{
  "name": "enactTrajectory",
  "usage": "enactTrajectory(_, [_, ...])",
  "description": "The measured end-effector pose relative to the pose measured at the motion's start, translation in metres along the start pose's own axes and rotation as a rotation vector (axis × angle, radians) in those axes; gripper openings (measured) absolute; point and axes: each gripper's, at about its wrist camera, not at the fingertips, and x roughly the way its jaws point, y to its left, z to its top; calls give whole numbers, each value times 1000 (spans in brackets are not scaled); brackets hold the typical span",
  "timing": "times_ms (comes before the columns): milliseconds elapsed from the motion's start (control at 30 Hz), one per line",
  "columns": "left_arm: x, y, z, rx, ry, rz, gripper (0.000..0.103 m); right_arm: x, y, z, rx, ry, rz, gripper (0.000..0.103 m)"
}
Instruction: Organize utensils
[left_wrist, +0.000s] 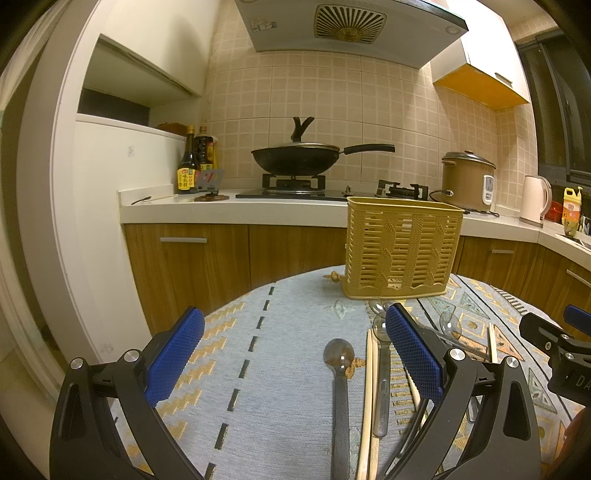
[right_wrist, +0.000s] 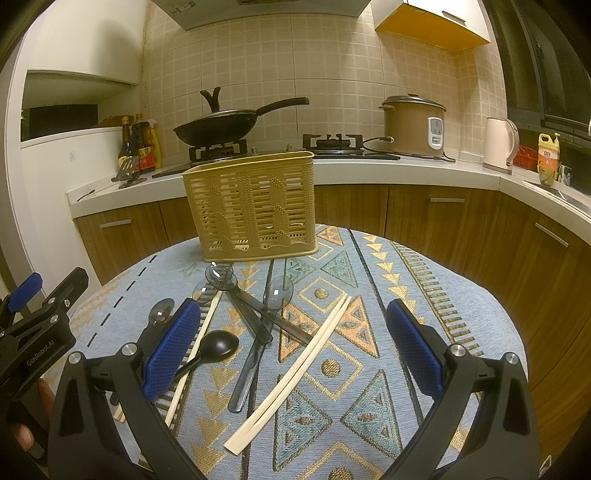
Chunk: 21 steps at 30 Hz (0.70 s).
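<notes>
A: Entry, near field. Right gripper (right_wrist: 293, 354) has its jaws wide apart and holds nothing; it hangs over the patterned cloth (right_wrist: 424, 295), on the near side of the yellow caddy (right_wrist: 251, 205).

B: Left gripper (left_wrist: 293, 363)?

A: Jaws likewise apart, empty. In the left wrist view a smoky clear spoon (left_wrist: 339, 384) and a pair of chopsticks (left_wrist: 369, 406) lie between them on the cloth, not touched.

B: Utensils relative to the caddy?

A: All on its near side. A pale chopstick pair (right_wrist: 295, 373) lies diagonally, nearest the right gripper. Left of it a black spoon (right_wrist: 216, 347) rests against another chopstick pair (right_wrist: 192, 354). Closer to the caddy, several clear grey spoons (right_wrist: 251, 306) cross each other in a loose heap; one bowl lies just in front of the caddy's base.

B: Caddy itself?

A: Upright at the cloth's far edge. No utensil handles show above its rim.

B: Beyond the caddy?

A: Kitchen counter (right_wrist: 369, 170) with a wok (right_wrist: 218, 129) on the hob, a rice cooker (right_wrist: 413, 127) to its right, then a kettle (right_wrist: 498, 146).
</notes>
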Motion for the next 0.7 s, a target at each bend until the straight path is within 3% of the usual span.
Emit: enactTrajectory(700, [2,-1,-3,-11,17,-15,95,2,4,-5,-2,0,-2,96])
